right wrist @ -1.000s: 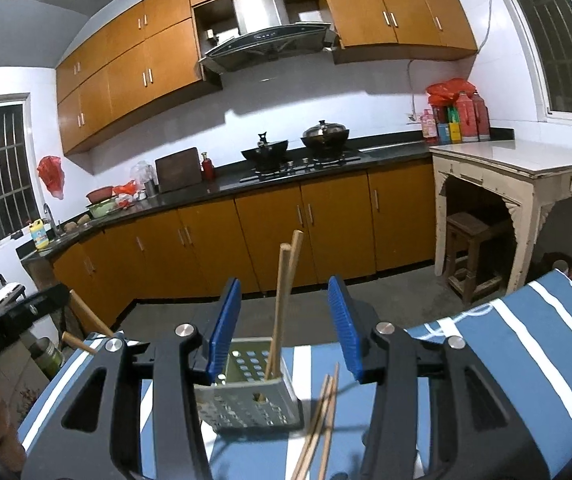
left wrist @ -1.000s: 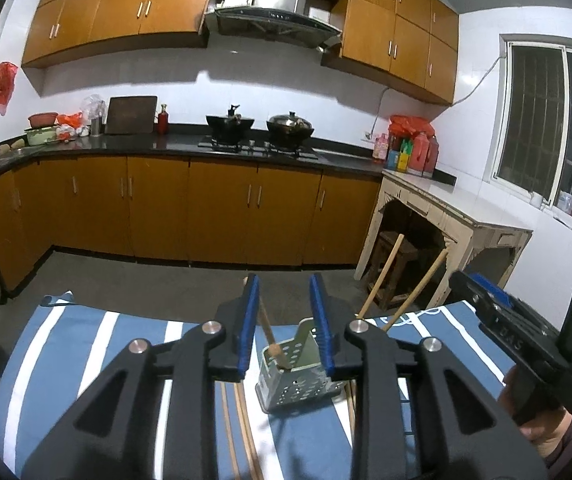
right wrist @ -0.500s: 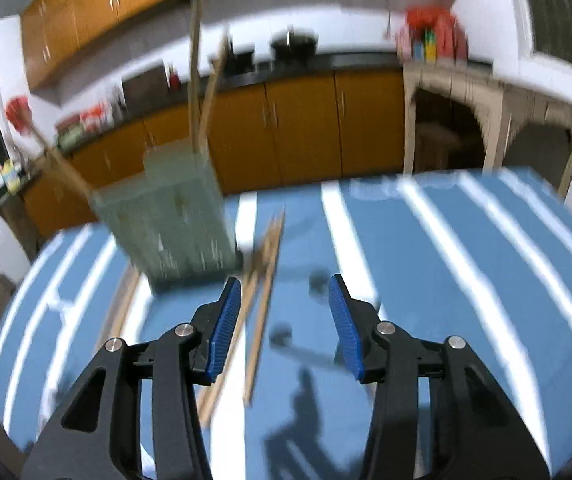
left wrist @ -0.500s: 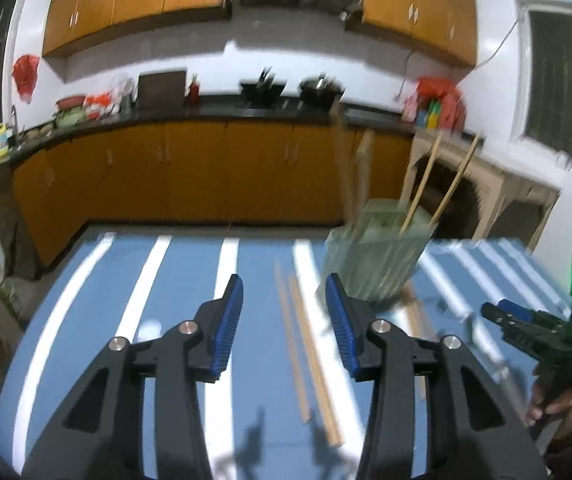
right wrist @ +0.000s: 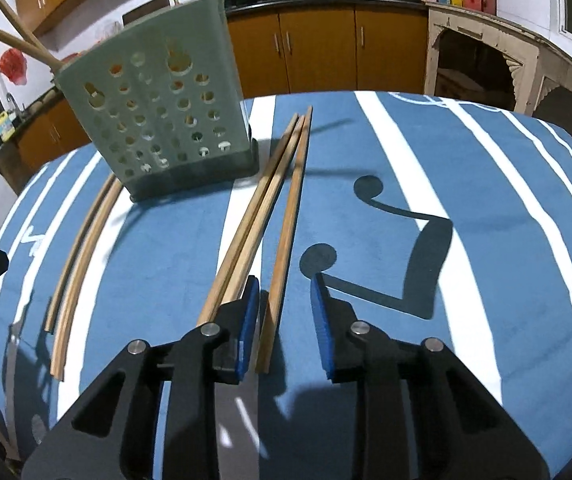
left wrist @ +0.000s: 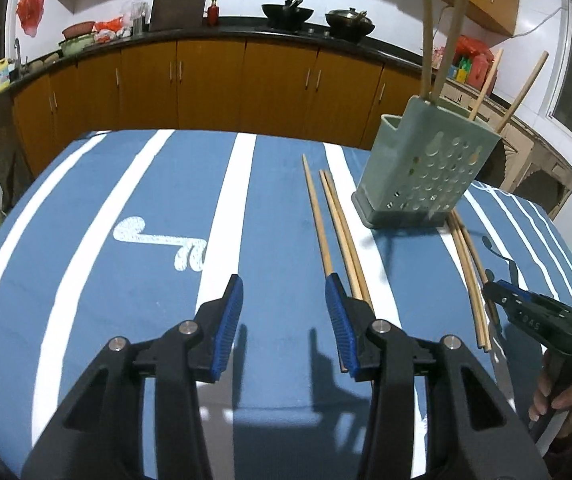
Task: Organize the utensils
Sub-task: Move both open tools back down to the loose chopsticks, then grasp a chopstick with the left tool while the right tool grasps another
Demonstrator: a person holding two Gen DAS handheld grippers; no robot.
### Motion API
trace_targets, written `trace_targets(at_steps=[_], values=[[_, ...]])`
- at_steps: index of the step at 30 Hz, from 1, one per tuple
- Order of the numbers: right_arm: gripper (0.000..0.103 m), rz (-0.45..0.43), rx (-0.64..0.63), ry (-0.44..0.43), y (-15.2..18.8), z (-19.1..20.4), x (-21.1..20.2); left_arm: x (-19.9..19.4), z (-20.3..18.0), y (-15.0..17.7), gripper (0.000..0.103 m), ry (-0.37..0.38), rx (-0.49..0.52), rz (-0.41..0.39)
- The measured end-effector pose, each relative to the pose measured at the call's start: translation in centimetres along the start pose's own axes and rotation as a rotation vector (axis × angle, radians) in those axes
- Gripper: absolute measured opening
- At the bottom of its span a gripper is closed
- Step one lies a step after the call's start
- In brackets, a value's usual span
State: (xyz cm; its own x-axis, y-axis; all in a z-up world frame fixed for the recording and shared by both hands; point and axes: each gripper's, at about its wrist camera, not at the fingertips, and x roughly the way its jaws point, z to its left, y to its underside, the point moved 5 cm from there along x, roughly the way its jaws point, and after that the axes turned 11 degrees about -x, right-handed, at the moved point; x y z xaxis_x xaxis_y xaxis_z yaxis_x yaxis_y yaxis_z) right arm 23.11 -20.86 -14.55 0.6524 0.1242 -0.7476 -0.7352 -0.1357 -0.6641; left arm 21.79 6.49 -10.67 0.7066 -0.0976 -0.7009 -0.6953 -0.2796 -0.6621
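A grey-green perforated utensil holder [left wrist: 425,172] stands on the blue striped cloth, with several wooden chopsticks upright in it; it also shows in the right wrist view [right wrist: 162,116]. Three loose chopsticks [right wrist: 270,200] lie beside it, and a second group [right wrist: 82,244] lies on its other side. My right gripper [right wrist: 286,320] is open, low over the cloth, with the near end of one chopstick [right wrist: 282,248] between its jaws. My left gripper [left wrist: 284,320] is open and empty, with three chopsticks [left wrist: 333,232] just beside its right finger.
The table's blue and white striped cloth [left wrist: 126,200] ends at a far edge before brown kitchen cabinets [left wrist: 206,80]. A stone side table [right wrist: 505,52] stands beyond the table. The right gripper's body [left wrist: 541,320] shows at the left wrist view's right edge.
Both grippers have tilted down and lowered toward the cloth. The right gripper now straddles the end of a loose chopstick. The holder has not moved.
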Motion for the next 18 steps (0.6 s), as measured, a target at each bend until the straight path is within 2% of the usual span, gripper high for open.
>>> trace_targets(at_steps=[2,4,5,14,18], values=[[0.021,-0.002,-0.017,0.024,0.0,0.1,-0.1,0.4,-0.3,0.0,0.043,0.0,0.004,0.006],[0.01,-0.003,-0.017,0.04,0.1,-0.1,-0.1,0.8,-0.5,0.0,0.043,0.003,0.011,0.014],[0.009,-0.003,-0.004,0.041,0.2,-0.5,-0.2,0.9,-0.7,0.1,0.043,0.003,0.015,0.016],[0.008,0.006,0.121,0.138,1.3,-5.6,-0.9,3.0,-2.7,1.0,0.04,-0.005,0.089,0.046],[0.008,0.009,0.111,0.143,1.4,-6.0,-0.9,4.1,-3.2,1.6,0.032,-0.019,0.116,0.072]])
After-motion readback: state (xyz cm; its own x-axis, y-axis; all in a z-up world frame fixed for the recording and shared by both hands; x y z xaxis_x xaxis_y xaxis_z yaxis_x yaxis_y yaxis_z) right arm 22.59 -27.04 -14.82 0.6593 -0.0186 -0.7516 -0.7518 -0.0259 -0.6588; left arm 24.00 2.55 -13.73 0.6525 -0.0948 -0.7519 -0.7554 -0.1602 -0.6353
